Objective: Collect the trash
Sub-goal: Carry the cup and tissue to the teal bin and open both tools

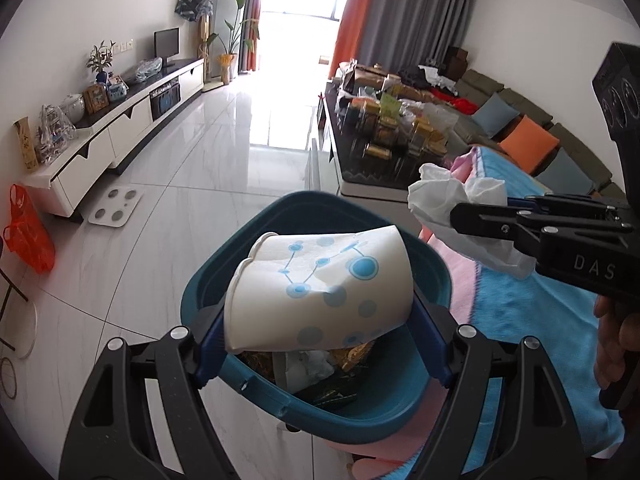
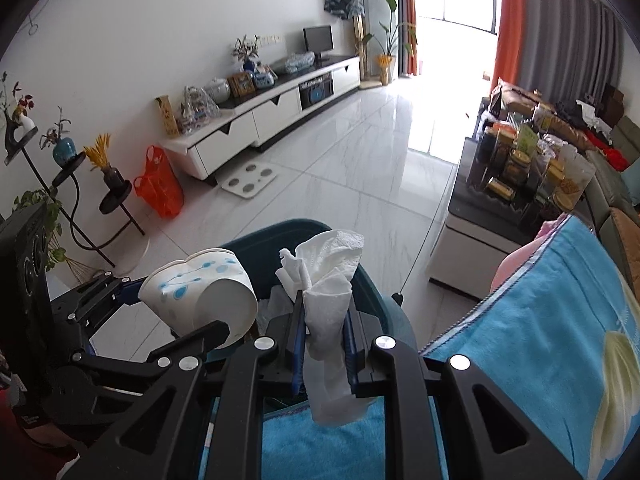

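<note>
Gripping crushed paper cup (image 1: 320,292): left tongs (image 1: 320,344) | right tongs (image 2: 322,344): clamped on tissue (image 2: 328,280) | above bin (image 1: 304,408)

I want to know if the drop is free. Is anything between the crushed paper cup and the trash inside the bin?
Nothing: in the left wrist view the paper cup, clamped in the left tongs, hangs over the open teal bin, bare air below.

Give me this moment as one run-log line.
left gripper: shut on paper cup, over bin | right gripper: shut on tissue, near bin rim | neither dropped yet
</note>
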The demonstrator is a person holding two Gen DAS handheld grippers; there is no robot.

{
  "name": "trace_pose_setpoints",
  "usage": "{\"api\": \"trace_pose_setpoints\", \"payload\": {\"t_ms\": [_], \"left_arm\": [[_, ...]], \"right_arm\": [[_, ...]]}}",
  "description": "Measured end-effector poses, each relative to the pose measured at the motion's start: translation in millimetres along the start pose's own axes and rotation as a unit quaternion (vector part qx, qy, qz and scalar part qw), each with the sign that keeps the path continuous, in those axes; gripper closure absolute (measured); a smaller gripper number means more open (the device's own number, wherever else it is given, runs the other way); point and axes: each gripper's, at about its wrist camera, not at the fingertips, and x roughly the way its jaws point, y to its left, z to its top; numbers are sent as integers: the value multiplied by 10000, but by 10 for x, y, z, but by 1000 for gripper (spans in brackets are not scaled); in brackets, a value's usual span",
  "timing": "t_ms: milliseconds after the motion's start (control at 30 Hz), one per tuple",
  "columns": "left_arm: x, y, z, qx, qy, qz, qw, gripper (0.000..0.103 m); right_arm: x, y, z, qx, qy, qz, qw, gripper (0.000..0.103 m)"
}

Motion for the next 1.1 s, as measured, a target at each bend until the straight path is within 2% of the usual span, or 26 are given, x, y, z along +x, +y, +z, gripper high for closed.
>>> {"api": "trace_pose_setpoints", "payload": {"t_ms": [433,600,667,733,800,867,1100], "left_arm": [[613,-56,-4,184,400,118,9990,26],[765,-56,3,253,512,161,9982,26],[813,-71,19,314,494,249,9980,21],[815,-34,10,311,429,293,9982,11],[810,-27,38,288,362,408,9981,10],[779,-24,45,235,325,435,9983,8],[510,127,-11,20,136,561,9983,6]], "right_arm": [[487,-28,71,64,642,84,9979,87],[589,15,83,14,765,66,9970,83],[616,11,89,18,781,62,9969,79],[634,-7,97,50,789,84,9968,75],[633,-29,103,138,753,126,9970,65],[610,-59,100,275,689,250,9969,48],[456,-107,104,379,475,318,9976,45]]}}
